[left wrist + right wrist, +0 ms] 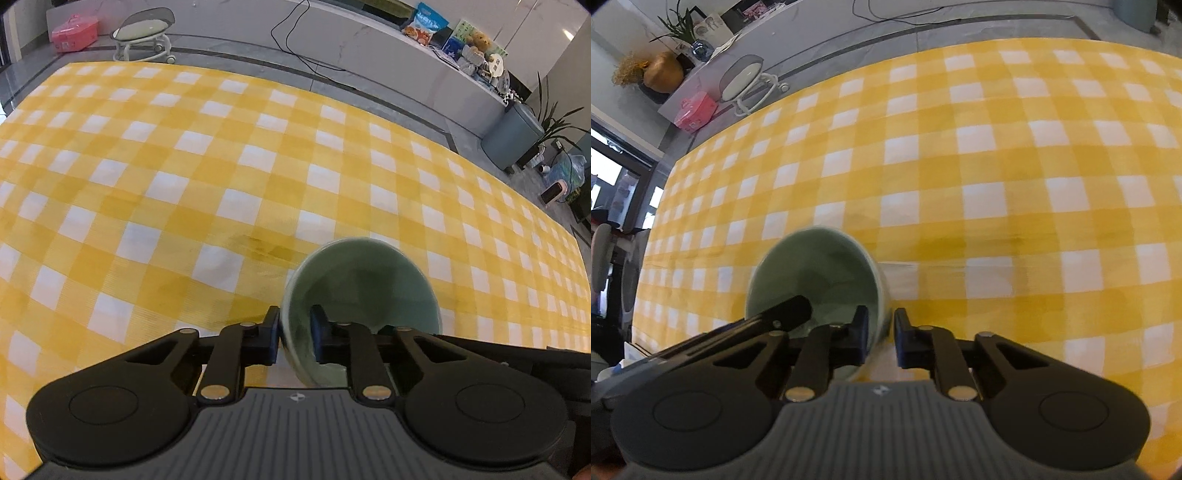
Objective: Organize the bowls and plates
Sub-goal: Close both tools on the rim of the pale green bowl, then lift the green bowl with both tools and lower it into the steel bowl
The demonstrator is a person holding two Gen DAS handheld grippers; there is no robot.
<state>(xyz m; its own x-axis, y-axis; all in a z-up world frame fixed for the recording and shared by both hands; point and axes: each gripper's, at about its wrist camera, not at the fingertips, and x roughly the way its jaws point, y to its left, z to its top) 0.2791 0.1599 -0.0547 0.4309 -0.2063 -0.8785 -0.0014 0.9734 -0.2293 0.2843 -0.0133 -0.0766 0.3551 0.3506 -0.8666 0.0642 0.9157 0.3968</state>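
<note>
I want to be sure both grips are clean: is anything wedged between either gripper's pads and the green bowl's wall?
Nothing visible. The left gripper straddles the green bowl rim, one pad inside, one outside. The right gripper does the same on the opposite wall. Only checkered tablecloth lies around it.

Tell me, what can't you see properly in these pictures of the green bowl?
- Left wrist view: the near side of the green bowl is hidden behind the left gripper.
- Right wrist view: the bowl's underside is hidden by the right gripper, so I cannot tell whether it touches the checked cloth.
- Left wrist view: the shelf items are too small to name.
- Neither view shows any plates.
</note>
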